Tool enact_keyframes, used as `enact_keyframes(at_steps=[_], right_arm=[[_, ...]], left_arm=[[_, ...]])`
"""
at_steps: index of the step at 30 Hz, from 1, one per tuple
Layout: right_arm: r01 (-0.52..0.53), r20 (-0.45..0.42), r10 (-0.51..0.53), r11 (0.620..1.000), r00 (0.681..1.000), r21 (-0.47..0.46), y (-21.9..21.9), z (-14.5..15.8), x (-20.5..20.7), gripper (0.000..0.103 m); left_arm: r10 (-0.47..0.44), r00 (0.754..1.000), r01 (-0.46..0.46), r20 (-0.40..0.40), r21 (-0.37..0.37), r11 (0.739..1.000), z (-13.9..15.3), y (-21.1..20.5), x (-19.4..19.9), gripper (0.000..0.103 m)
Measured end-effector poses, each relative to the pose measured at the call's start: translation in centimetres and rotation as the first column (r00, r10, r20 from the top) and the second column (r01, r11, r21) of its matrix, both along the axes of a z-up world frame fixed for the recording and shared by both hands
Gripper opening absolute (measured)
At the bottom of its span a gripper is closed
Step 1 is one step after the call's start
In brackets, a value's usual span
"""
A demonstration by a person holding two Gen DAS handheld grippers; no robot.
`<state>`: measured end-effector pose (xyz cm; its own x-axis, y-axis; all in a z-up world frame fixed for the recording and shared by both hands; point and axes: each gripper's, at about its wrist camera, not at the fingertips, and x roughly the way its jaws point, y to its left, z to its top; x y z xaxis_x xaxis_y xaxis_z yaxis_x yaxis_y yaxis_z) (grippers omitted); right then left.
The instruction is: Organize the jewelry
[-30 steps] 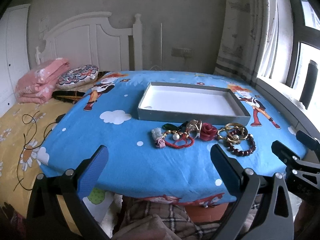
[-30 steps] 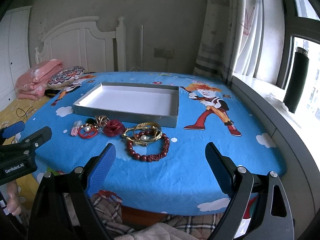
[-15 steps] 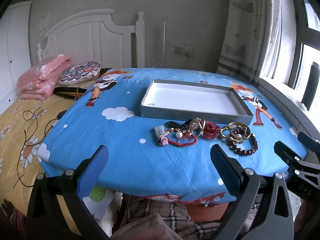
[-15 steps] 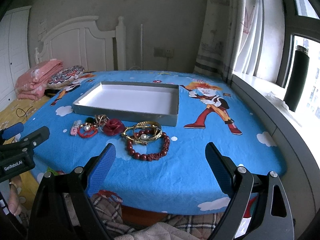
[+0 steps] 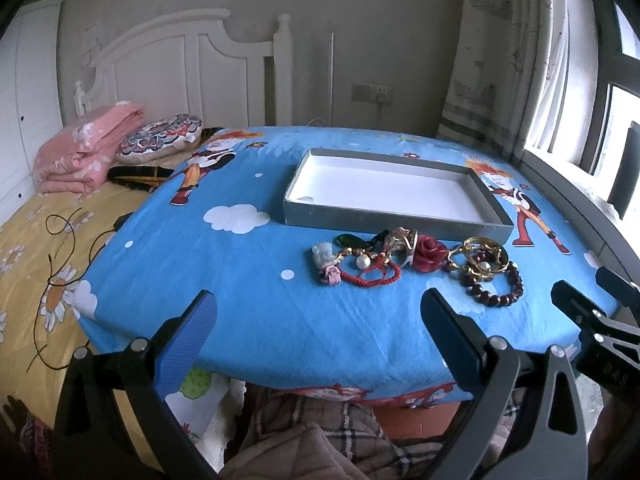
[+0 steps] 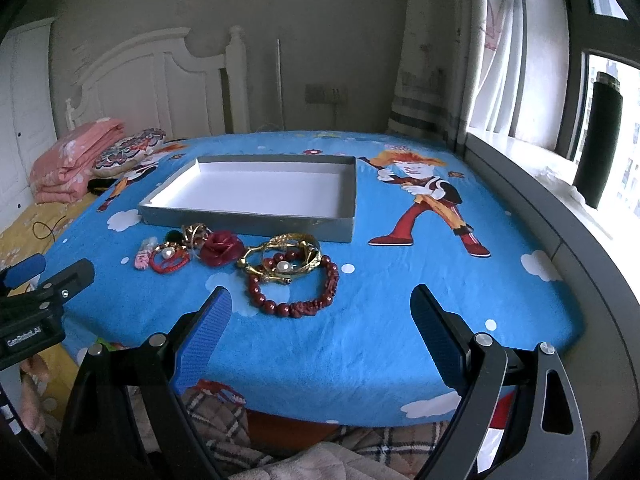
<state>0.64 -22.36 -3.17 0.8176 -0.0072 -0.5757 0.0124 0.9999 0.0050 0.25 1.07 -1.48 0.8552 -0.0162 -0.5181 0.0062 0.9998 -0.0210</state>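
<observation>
Your left gripper (image 5: 316,330) and your right gripper (image 6: 320,320) both hang at the near edge of the table, jaws spread wide and holding nothing; the ribbed blue pads (image 6: 208,330) face each other across open air. The table wears a soft, slightly wrinkled blue cartoon-print cloth (image 6: 400,320). On it lies a shallow rectangular tray (image 6: 248,222), grey card walls with a smooth white floor. Just in front of its near wall the jewelry sits in a tangled row: a braided red cord bracelet (image 5: 370,278) with a round pearl, a glossy carved red rose (image 6: 221,247), a gold bangle (image 6: 280,262) with another pearl, and a ring of dark red round beads (image 6: 298,302) partly under the bangle. A folded pink blanket (image 5: 86,156) rests on the bed beyond.
</observation>
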Motion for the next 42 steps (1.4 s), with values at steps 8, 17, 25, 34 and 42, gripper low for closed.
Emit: enact_keyframes(at_steps=[8, 17, 25, 34, 42], right_arm=[[-0.025, 0.022, 0.024, 1.000, 0.999, 0.009, 0.0, -0.5, 0.9, 0.085], [-0.064, 0.070, 0.063, 0.998, 0.996, 0.009, 0.5, -1.4, 2.1, 0.085], [-0.046, 0.029, 0.046, 0.999, 0.999, 0.023, 0.1, -3.1, 3.9, 0.085], [-0.040, 0.034, 0.039, 0.999, 0.999, 0.033, -0.2, -3.9, 4.3, 0.085], [-0.052, 0.039, 0.051, 0.998, 0.998, 0.018, -0.2, -4.6, 4.7, 0.085]], left_arm=[[-0.003, 1.000, 0.003, -0.010, -0.011, 1.000, -0.3, 0.4, 0.6, 0.098], [0.051, 0.997, -0.049, 0.055, -0.048, 0.998, -0.7, 2.4, 2.7, 0.098], [-0.006, 0.999, 0.009, -0.047, 0.057, 0.998, -3.1, 1.4, 4.8, 0.098], [0.000, 0.996, 0.003, -0.086, 0.035, 0.999, -5.0, 1.9, 7.9, 0.093], [0.020, 0.996, -0.018, -0.090, 0.026, 1.000, -6.0, 2.0, 10.8, 0.079]])
